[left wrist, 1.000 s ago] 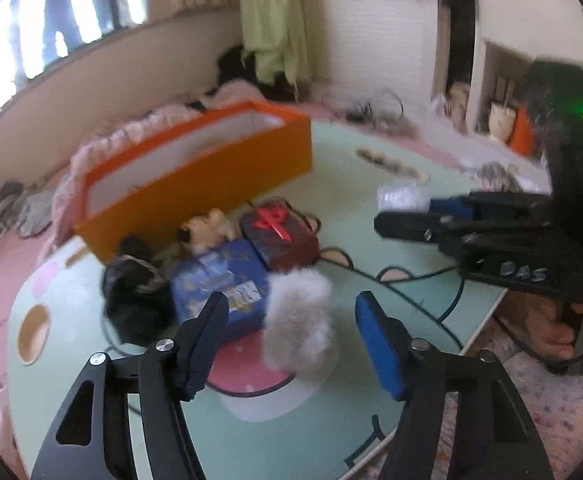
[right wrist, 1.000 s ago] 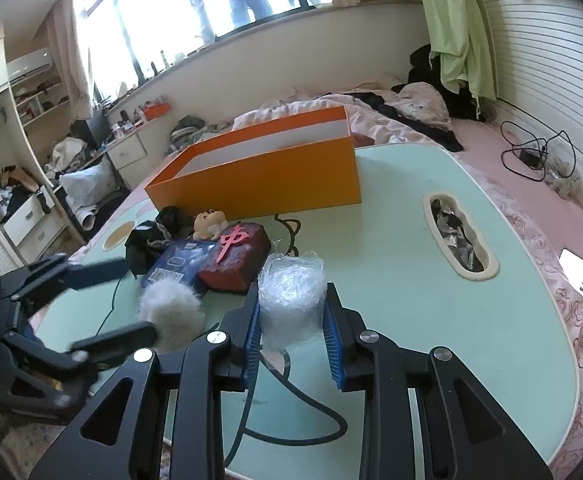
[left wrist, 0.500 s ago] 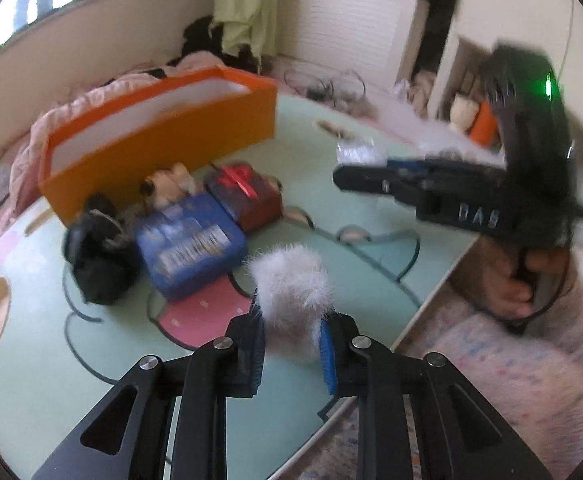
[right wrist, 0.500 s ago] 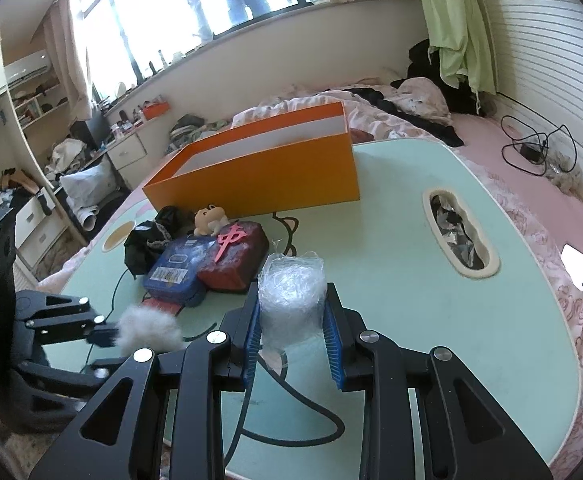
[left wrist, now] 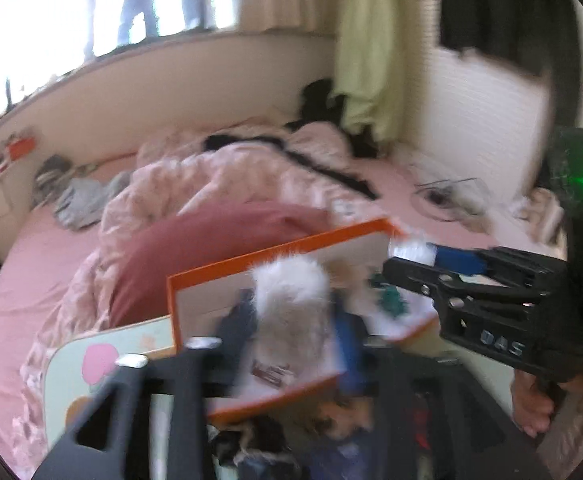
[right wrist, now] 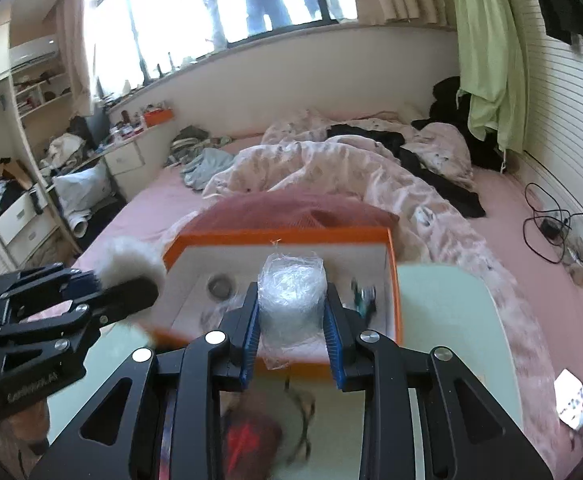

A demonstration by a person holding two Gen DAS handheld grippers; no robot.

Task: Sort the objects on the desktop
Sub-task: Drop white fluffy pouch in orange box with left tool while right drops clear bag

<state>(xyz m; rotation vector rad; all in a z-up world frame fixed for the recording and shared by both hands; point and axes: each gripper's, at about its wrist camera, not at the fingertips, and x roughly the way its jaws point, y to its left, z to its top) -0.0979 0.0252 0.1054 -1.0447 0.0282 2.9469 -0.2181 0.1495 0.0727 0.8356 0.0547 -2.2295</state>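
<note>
Left tongs [left wrist: 287, 320] grip a white fluffy ball [left wrist: 291, 300] above the orange box [right wrist: 393, 280]; right tongs [right wrist: 291, 320] pinch a clear plastic bundle [right wrist: 291, 292] over the same box, which sits on the desk [right wrist: 451, 320]

Black right gripper [right wrist: 291, 320]: blue pads, silver screws.

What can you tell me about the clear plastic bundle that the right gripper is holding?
The plastic bundle is a crinkled wad of clear film, roughly barrel-shaped, with a thin wisp sticking up from its top and a loose flap hanging below. It looks light and soft. The right gripper is shut on it, blue pads pressing both sides, holding it upright in the air over the open orange box. Nothing else touches it.
</note>
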